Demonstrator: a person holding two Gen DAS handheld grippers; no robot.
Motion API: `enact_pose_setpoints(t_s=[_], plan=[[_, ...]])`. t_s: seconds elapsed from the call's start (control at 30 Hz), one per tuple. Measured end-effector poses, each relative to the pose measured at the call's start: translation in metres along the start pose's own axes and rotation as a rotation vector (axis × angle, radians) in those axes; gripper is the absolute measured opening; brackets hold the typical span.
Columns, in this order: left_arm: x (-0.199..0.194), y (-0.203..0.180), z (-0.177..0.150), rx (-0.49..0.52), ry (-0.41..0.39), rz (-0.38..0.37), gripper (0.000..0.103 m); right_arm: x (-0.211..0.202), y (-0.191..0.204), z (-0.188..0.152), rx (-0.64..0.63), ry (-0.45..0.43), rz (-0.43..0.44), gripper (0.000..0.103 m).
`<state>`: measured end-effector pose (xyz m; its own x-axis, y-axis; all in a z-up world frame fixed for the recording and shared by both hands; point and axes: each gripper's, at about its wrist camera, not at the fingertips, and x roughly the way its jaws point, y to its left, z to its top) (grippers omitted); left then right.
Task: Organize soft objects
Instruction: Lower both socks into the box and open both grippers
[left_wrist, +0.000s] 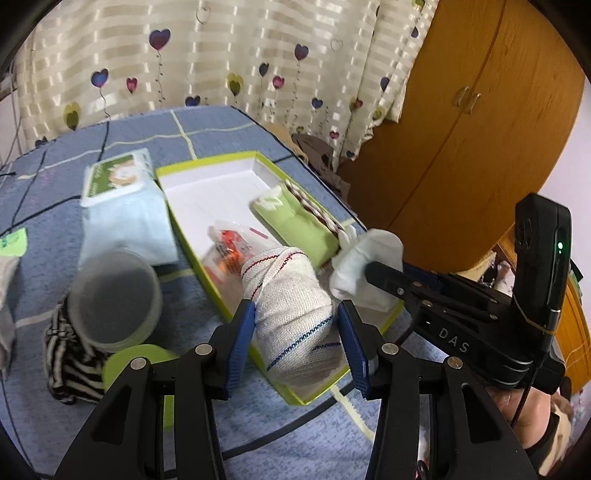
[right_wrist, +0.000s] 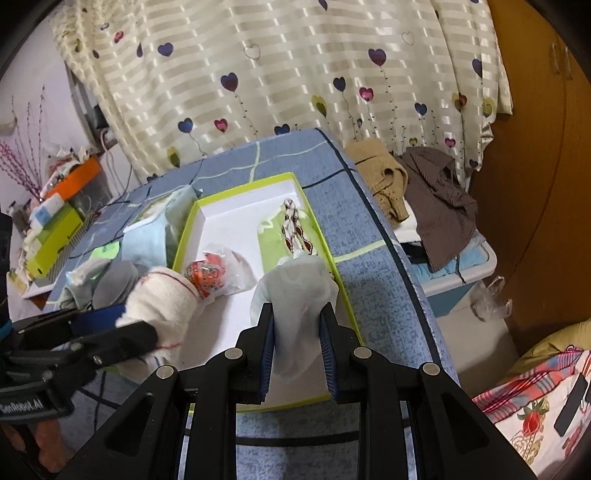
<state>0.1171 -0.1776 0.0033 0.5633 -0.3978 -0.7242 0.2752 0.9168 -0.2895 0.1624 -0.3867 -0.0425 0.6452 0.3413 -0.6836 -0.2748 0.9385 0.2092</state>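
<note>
Blue bedspread (left_wrist: 207, 129) under a green-rimmed box (left_wrist: 207, 166), your left gripper (left_wrist: 295, 325) pinching a rolled bandage (left_wrist: 288, 291) over the box's near end, right wrist view, your right gripper (right_wrist: 297, 332) pinching a white sock (right_wrist: 295, 291) over the box's near right.

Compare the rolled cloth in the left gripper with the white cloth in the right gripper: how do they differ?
The rolled cloth is a thick, tight bundle with red and blue stitched lines; the white cloth is plain, thinner and loosely crumpled. The rolled cloth hangs over the near left part of the green-edged box, the white cloth over its right side. Both are soft, pale and held between blue-padded fingers.
</note>
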Motion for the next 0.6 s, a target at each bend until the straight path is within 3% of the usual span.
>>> enact_pose_setpoints(t_s=[0.4, 0.6], plan=[[0.025, 0.000, 0.007, -0.019, 0.037, 0.025, 0.048, 0.032, -0.007, 0.021, -0.023, 0.016, 0.062, 0.024], [0.041, -0.003, 0.012, -0.028, 0.062, 0.031, 0.048, 0.022, -0.013, 0.018, -0.029, 0.001, 0.068, 0.044]])
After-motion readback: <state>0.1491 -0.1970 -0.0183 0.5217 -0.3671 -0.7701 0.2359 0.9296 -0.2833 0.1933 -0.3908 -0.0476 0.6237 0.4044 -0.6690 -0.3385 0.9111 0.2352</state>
